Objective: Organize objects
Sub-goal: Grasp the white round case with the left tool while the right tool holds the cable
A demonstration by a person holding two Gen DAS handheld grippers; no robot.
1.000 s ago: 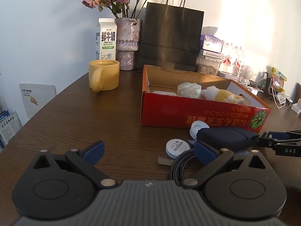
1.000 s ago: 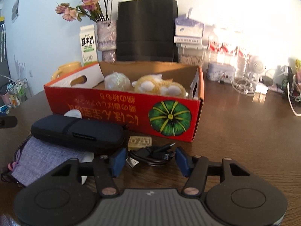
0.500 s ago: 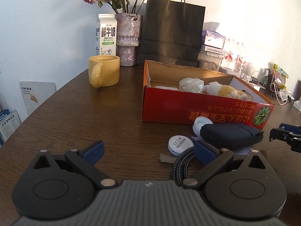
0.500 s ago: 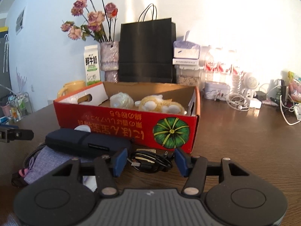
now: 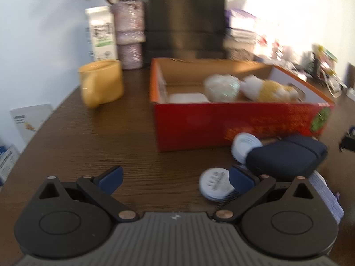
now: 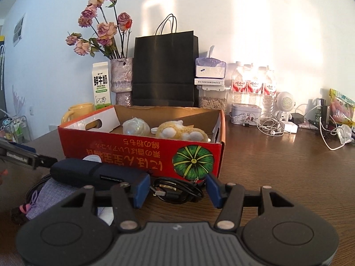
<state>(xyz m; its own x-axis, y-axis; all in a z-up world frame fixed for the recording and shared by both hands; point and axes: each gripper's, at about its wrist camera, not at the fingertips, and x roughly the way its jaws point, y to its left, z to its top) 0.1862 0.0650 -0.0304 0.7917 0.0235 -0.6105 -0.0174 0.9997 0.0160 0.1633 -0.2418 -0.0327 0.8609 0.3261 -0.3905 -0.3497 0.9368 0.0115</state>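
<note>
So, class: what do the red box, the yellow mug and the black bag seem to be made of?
Red box: probably cardboard, with a printed outside and a plain brown inside with cut hand-holes.
Yellow mug: likely glazed ceramic, with thick walls and a soft sheen.
Black bag: apparently matte paper, standing stiffly with creased sides and thin cord handles.

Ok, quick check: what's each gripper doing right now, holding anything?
Left gripper: jaws open, empty, over bare table.
Right gripper: jaws open around the coiled black cable, not clamped on it.
</note>
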